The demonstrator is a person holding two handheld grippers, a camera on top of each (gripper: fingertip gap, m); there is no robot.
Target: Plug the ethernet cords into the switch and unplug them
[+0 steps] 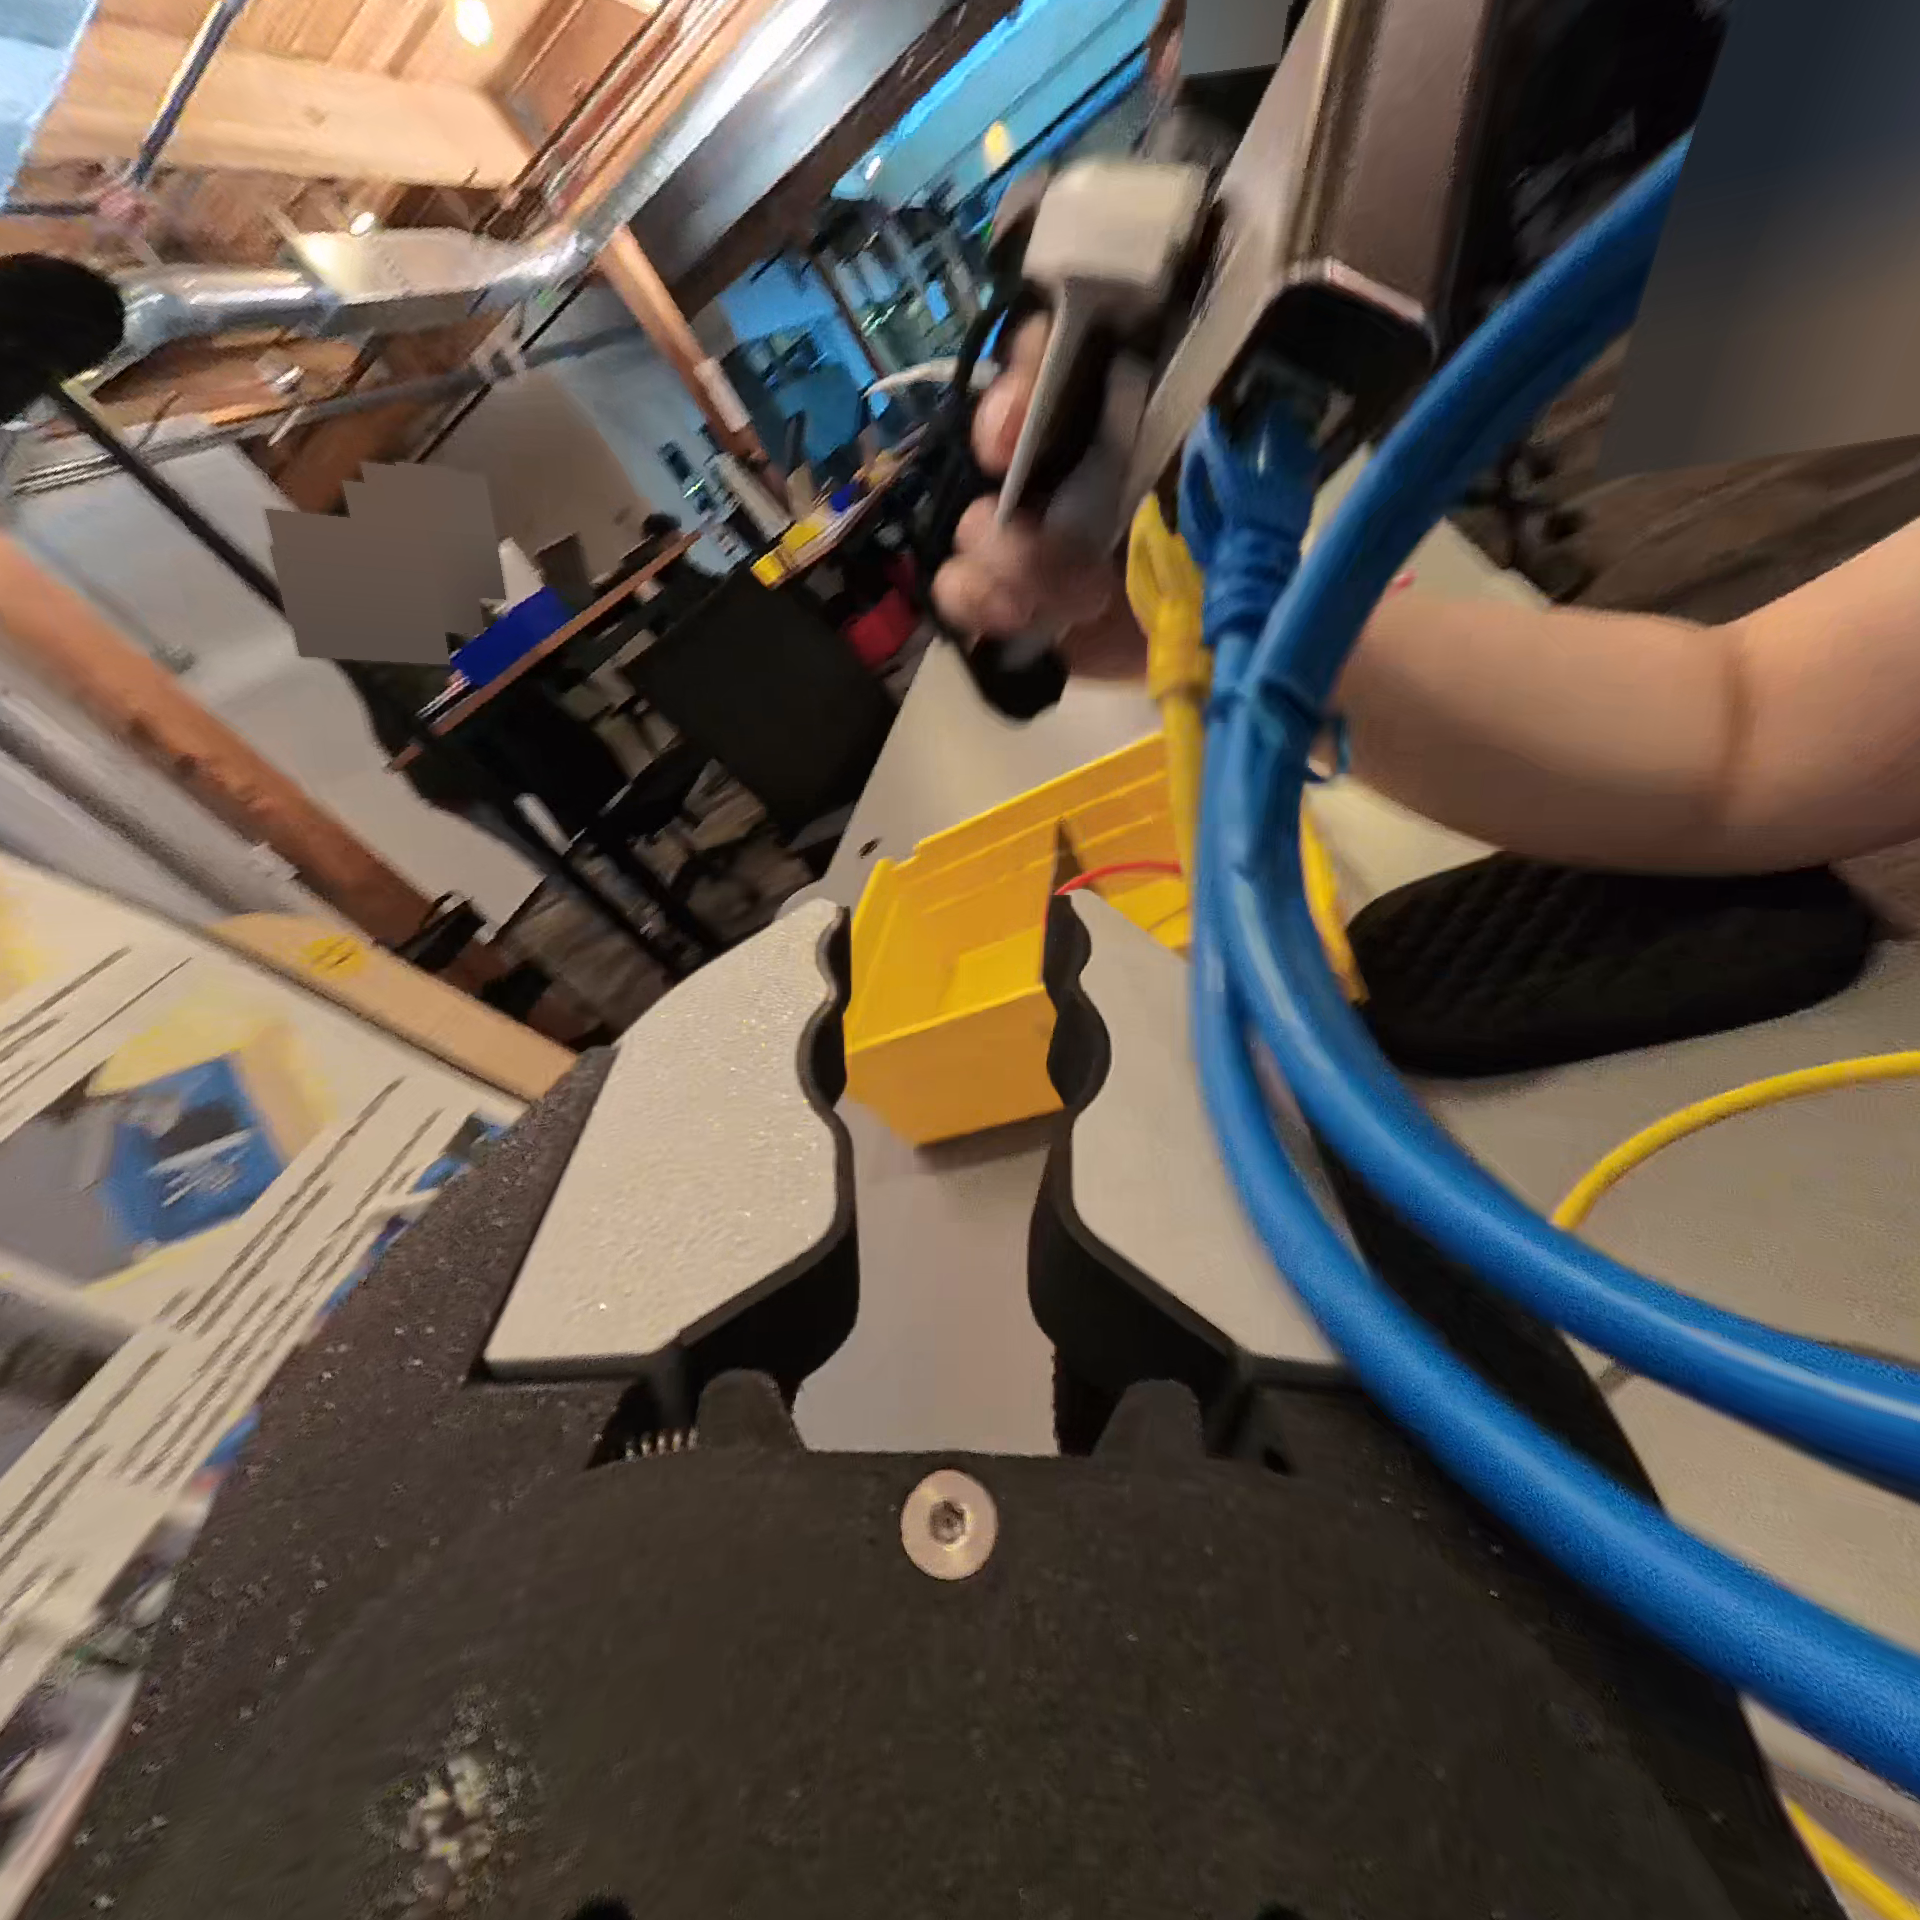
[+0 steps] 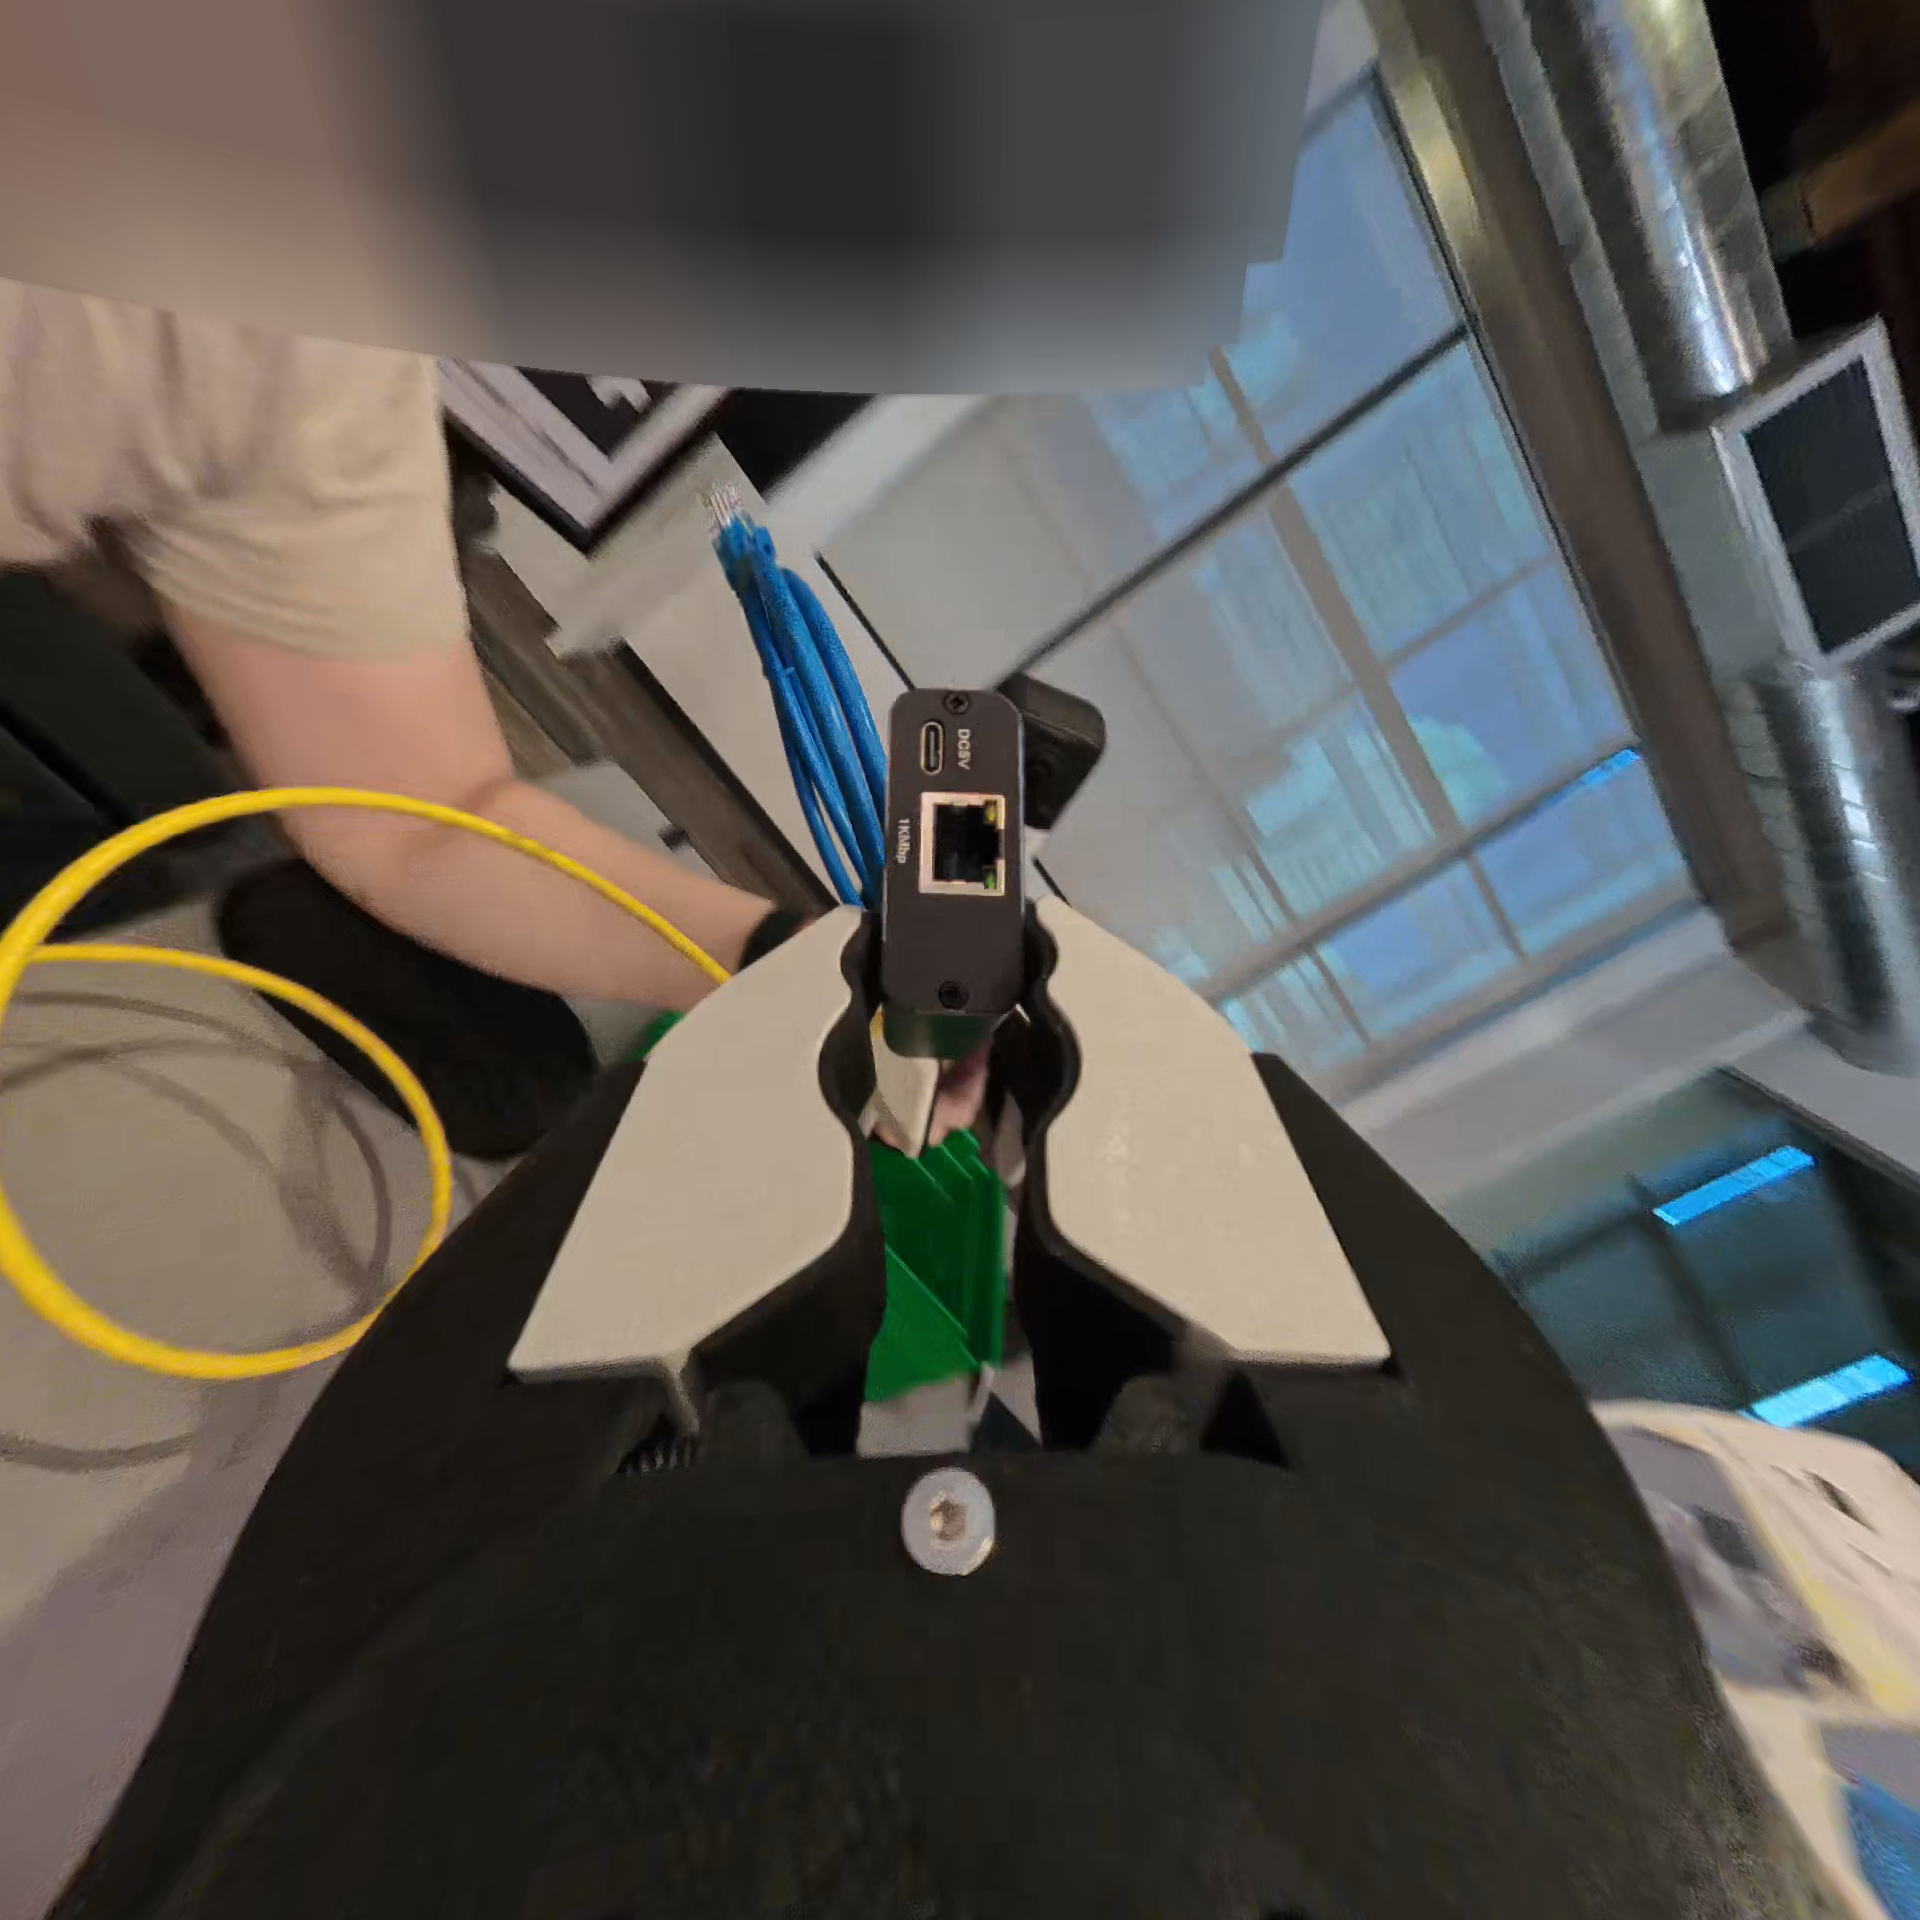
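So our right gripper (image 2: pixel 951 971) has its pads pressed on both sides of the little black switch (image 2: pixel 954 842), held up off the table with its end ports facing us. The left gripper (image 1: pixel 951 961) has its jaws apart with nothing in them; we just see a yellow bin (image 1: pixel 966 997) on the grey table (image 1: pixel 1766 1195) through the gap. In the left wrist view the blue ethernet cord (image 1: pixel 1351 1091) is plugged into the switch's far end, and its loops hang right across the left gripper's right finger, kind of in the way. A yellow cord (image 1: pixel 1174 644) hangs beside it. A green bin (image 2: pixel 935 1278) sits below the right gripper, and a black pad (image 1: pixel 1600 966) lies under our forearm.
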